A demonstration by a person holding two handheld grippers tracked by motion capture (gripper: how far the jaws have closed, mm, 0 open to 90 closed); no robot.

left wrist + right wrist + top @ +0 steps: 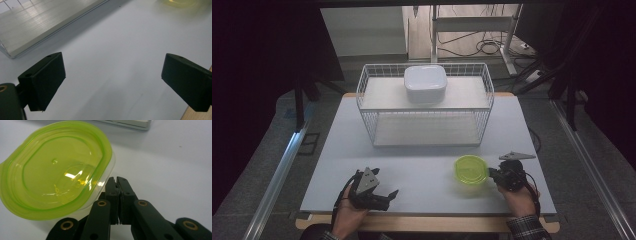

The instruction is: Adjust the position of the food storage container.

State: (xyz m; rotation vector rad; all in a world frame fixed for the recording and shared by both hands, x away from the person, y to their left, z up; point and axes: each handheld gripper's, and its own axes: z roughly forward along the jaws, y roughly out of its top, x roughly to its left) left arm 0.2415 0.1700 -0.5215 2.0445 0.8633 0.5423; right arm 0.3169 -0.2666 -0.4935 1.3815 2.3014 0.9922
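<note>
A clear container with a lime-green lid (470, 170) (56, 168) sits near the table's front right and looks tilted in the right gripper view. My right gripper (490, 174) (116, 179) is at its right edge, jaws pressed together on the container's thin clear rim. My left gripper (391, 198) (112, 80) rests low at the front left, jaws wide apart with only bare table between them. It points toward the green-lidded container, well apart from it.
A white wire basket (367, 107) with two shelves stands at the table's far middle. A white lidded box (425, 82) sits on its upper shelf. The white tabletop (422, 160) lies bare between the basket and the grippers. Its wooden front edge (422, 223) runs close to both hands.
</note>
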